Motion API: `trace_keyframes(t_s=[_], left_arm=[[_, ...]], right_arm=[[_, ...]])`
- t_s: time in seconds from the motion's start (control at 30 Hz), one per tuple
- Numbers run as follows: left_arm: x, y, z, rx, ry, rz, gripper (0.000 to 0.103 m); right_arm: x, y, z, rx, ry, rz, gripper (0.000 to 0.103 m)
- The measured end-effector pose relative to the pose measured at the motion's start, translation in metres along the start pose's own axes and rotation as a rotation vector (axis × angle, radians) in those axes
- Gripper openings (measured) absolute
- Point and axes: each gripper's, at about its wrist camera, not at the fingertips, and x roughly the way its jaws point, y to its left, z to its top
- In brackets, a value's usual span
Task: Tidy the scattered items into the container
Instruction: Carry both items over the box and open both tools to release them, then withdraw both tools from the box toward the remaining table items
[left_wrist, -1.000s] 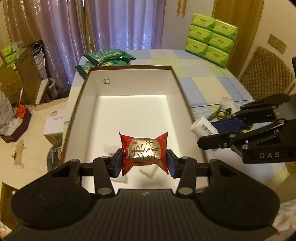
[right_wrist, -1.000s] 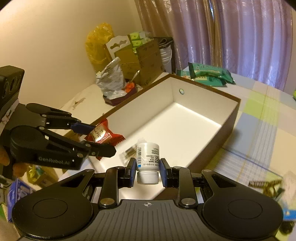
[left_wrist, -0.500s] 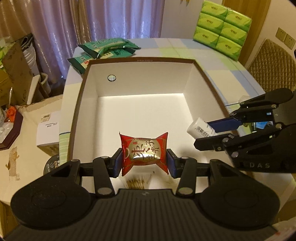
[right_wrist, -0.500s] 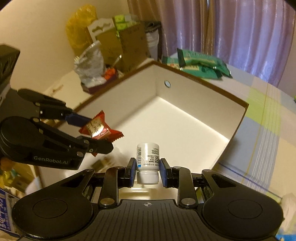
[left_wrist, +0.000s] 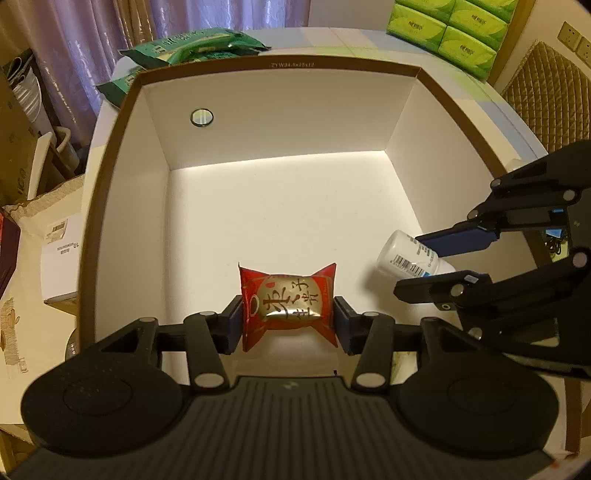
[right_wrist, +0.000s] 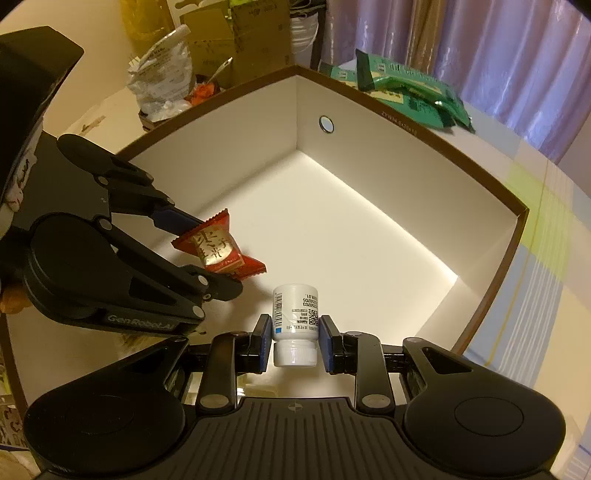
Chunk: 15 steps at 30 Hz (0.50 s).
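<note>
Open box, white inside, brown rim, round hole in far wall; floor bare under both grippers. Rim print partly legible: "ZYW...". Left gripper clamped on red snack packet, gold panel with Chinese characters, held above the box floor near the front. Right gripper clamped on white bottle, cap toward the camera, barcode and QR label, held over the box's near right part. "GenRobot.AI" reads on the left gripper's body. Green packets on bench behind box; green tissue packs far right.
</note>
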Motion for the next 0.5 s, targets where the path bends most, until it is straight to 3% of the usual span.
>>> trace_keyframes(t_s=[0.5], left_arm=[[-0.008, 0.0, -0.002, 0.009, 0.013, 0.025, 0.061]], right_arm=[[0.0, -0.001, 0.002, 0.01, -0.01, 0.018, 0.026]])
